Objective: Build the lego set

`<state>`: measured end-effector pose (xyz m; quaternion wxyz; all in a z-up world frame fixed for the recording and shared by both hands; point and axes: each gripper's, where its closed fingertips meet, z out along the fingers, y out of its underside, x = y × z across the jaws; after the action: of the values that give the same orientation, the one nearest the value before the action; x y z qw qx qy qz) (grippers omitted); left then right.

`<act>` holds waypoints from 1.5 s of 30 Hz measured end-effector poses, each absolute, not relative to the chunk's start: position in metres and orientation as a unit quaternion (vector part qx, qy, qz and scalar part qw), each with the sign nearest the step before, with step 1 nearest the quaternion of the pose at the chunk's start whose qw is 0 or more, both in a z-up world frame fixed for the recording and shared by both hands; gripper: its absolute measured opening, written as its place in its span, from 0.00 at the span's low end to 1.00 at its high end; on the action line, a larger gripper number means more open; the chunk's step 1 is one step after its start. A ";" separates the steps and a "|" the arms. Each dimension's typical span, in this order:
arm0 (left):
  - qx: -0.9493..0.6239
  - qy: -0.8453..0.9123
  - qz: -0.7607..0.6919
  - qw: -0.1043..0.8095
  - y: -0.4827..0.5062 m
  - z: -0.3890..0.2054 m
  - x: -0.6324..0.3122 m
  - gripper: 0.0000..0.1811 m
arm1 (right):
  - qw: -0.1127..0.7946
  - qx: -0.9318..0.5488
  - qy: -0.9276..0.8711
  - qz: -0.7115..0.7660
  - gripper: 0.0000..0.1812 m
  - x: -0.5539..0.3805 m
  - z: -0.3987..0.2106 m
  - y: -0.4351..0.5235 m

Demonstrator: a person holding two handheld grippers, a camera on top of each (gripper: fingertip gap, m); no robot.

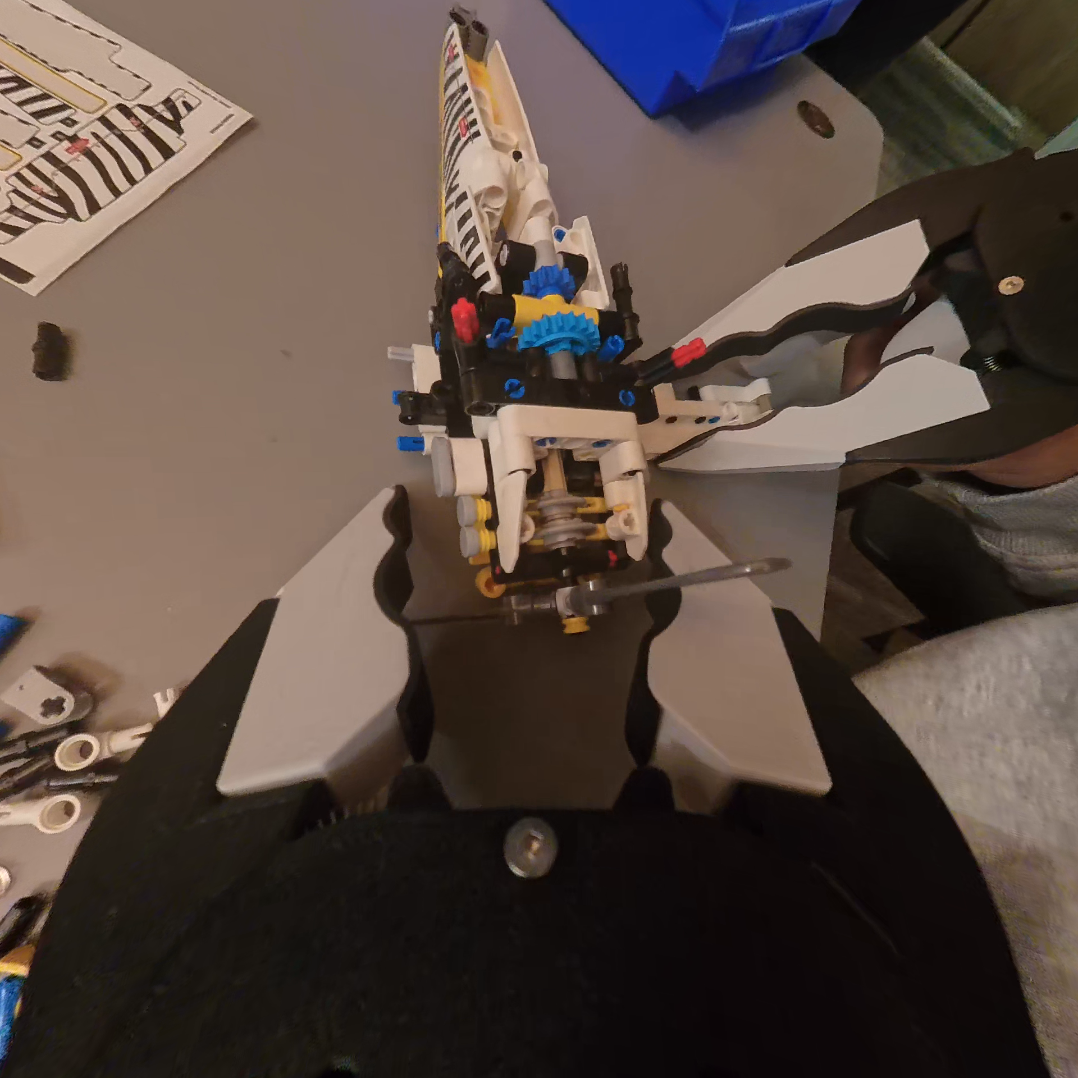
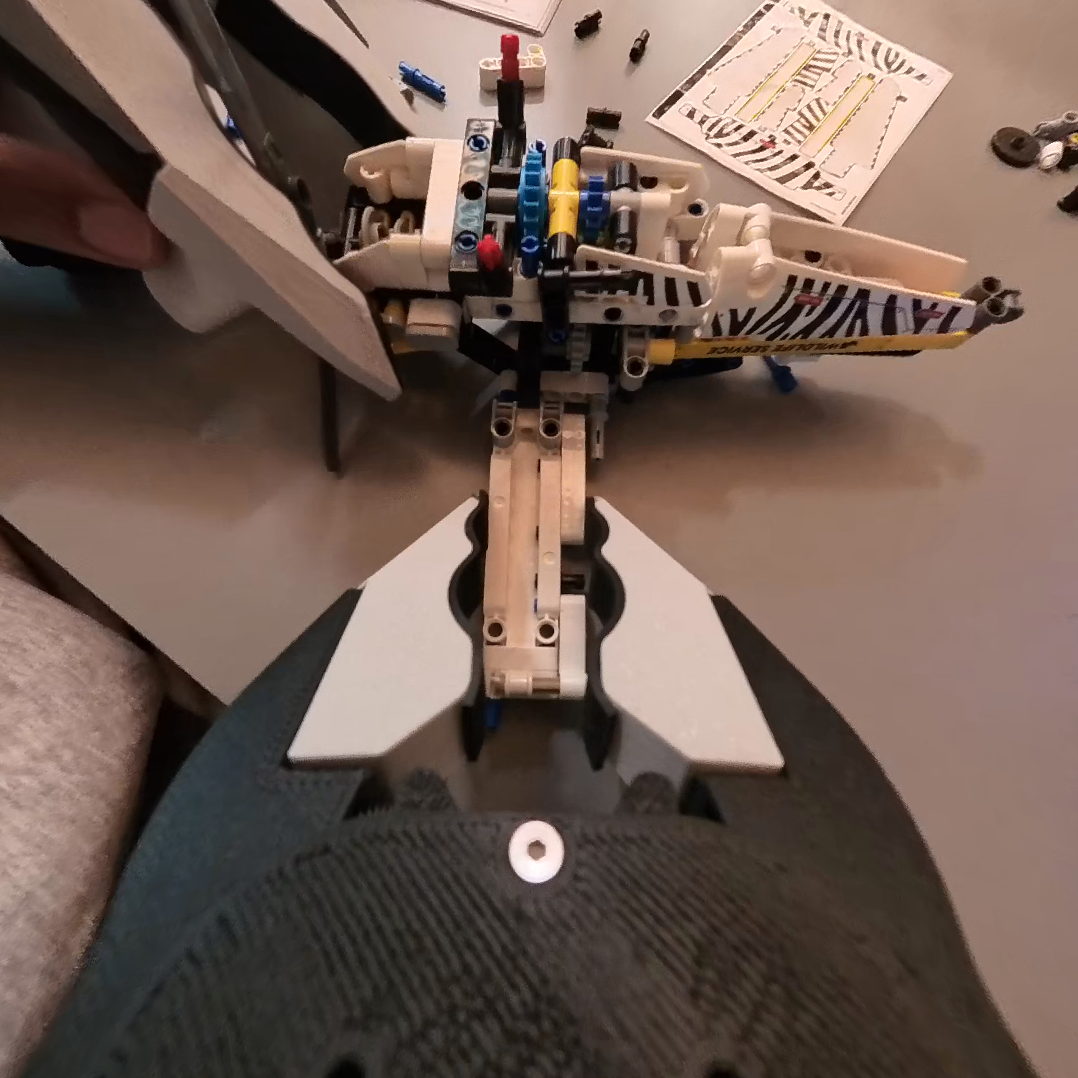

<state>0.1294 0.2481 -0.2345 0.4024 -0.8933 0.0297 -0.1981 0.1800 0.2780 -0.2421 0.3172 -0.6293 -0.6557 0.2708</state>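
- Two grippers meet on one half-built lego helicopter (image 1: 519, 373), which is held just above the grey table (image 1: 291, 408).
- At the far left of the left wrist view, a zebra-striped sticker sheet (image 1: 87, 157) lies flat, with a small black connector (image 1: 51, 350) below it and loose white and black lego pieces (image 1: 64, 752) near the lower edge.
- In the centre, the left gripper (image 1: 528, 560) has its fingers spread to either side of the model's nose; whether they press on it I cannot tell.
- The model's zebra-striped tail boom (image 1: 466, 146) points away, toward a blue bin (image 1: 700, 46).
- At the right, the right gripper (image 1: 694, 408) is clamped on a white beam assembly (image 2: 534, 554) that juts from the model's side.
- From the right wrist view, blue and light-blue gears (image 2: 531, 192) sit on top of the model.
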 end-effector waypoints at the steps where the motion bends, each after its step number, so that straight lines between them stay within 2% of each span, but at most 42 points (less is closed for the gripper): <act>1: -0.894 0.031 -0.196 0.402 0.248 -0.235 0.129 0.44 | 0.317 -0.630 -0.655 0.271 0.17 0.180 -0.242 0.279; 5: -0.896 0.048 -0.189 0.400 0.248 -0.235 0.133 0.39 | 0.313 -0.632 -0.653 0.276 0.17 0.177 -0.243 0.279; 13: -0.892 0.037 -0.215 0.395 0.247 -0.233 0.131 0.38 | 0.311 -0.627 -0.657 0.280 0.18 0.174 -0.243 0.283; 20: -0.860 0.011 -0.169 0.481 0.255 -0.204 0.118 0.54 | 0.310 -0.633 -0.650 0.283 0.17 0.172 -0.242 0.284; 27: -0.887 0.068 -0.098 0.447 0.267 -0.223 0.131 0.56 | 0.303 -0.645 -0.640 0.287 0.17 0.171 -0.243 0.284; 30: -0.899 0.067 -0.077 0.426 0.270 -0.230 0.126 0.55 | 0.304 -0.648 -0.637 0.284 0.18 0.172 -0.243 0.285; 32: -0.908 0.065 -0.070 0.408 0.269 -0.237 0.123 0.50 | 0.306 -0.650 -0.636 0.283 0.18 0.172 -0.244 0.285; 33: -0.911 0.069 -0.060 0.403 0.269 -0.239 0.120 0.44 | 0.307 -0.650 -0.635 0.281 0.18 0.172 -0.244 0.285; 35: -0.910 0.077 -0.058 0.403 0.268 -0.238 0.120 0.42 | 0.311 -0.652 -0.632 0.279 0.18 0.173 -0.244 0.287; 45: -0.913 0.086 -0.055 0.396 0.268 -0.240 0.120 0.42 | 0.310 -0.646 -0.633 0.292 0.18 0.173 -0.241 0.285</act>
<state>0.1199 0.2679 -0.2400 0.3960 -0.9126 0.0858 -0.0550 0.1730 0.2854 -0.2412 0.3098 -0.6465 -0.6329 0.2924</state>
